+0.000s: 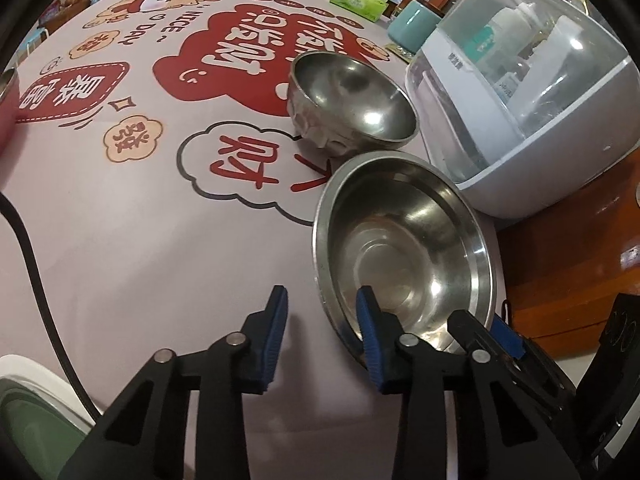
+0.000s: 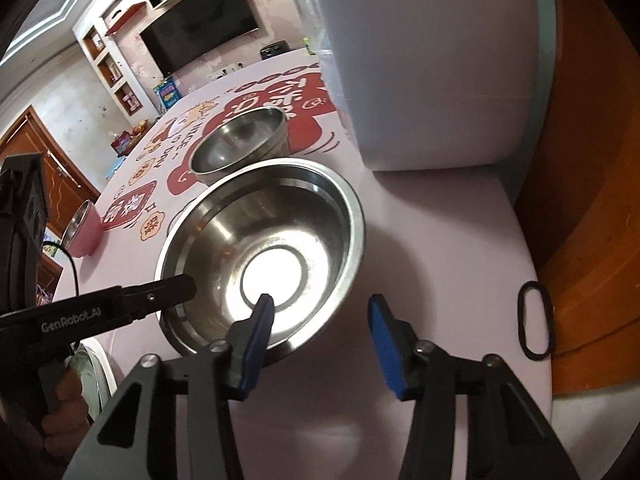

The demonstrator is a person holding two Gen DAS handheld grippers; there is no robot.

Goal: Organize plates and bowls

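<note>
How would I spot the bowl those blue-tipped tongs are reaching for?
Start at the big white appliance with the clear dome on the pink printed tablecloth. Two steel bowls sit in front of it. You want the wide shallow steel bowl nearest the tongs, with a flat rim; the smaller steel bowl behind it is deeper.

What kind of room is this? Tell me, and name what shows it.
Most likely a home living and dining room: a wall-mounted television among display shelves, a tissue box, and a dining table under a festive printed cloth.
</note>
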